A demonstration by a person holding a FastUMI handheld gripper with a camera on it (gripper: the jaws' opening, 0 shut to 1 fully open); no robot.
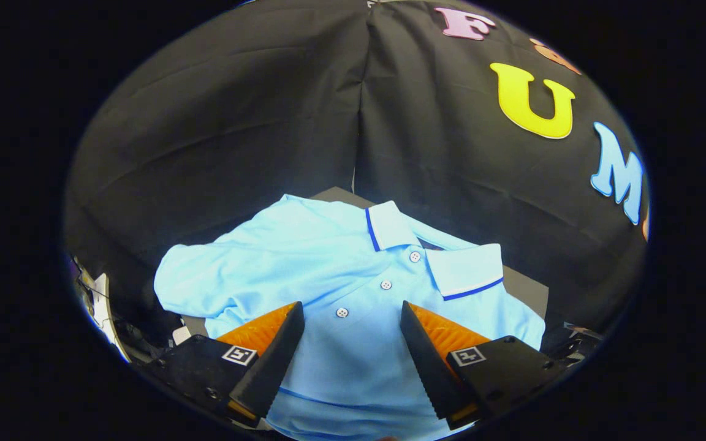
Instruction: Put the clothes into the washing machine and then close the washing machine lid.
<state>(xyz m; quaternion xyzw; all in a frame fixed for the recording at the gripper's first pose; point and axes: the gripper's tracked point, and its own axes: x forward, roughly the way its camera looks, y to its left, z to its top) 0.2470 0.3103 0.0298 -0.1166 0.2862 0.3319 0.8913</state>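
Below us, a light blue short-sleeved polo shirt [328, 269] lies spread face up on a dark flat surface [527, 288], reaching under our fingers and well beyond them. Its white collar with dark blue trim [460, 269] sits ahead, open. Our gripper [352, 315] hangs over the chest, fingers spread apart, pinching nothing. Three small white buttons [385, 285] run between them.

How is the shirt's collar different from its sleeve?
On the light blue polo shirt, the collar is paler with a dark blue stripe along its edge; the sleeve is plain blue. The collar lies folded flat beyond the open hand-held gripper; the sleeve sticks out to one side, rumpled. Both belong to the same shirt.
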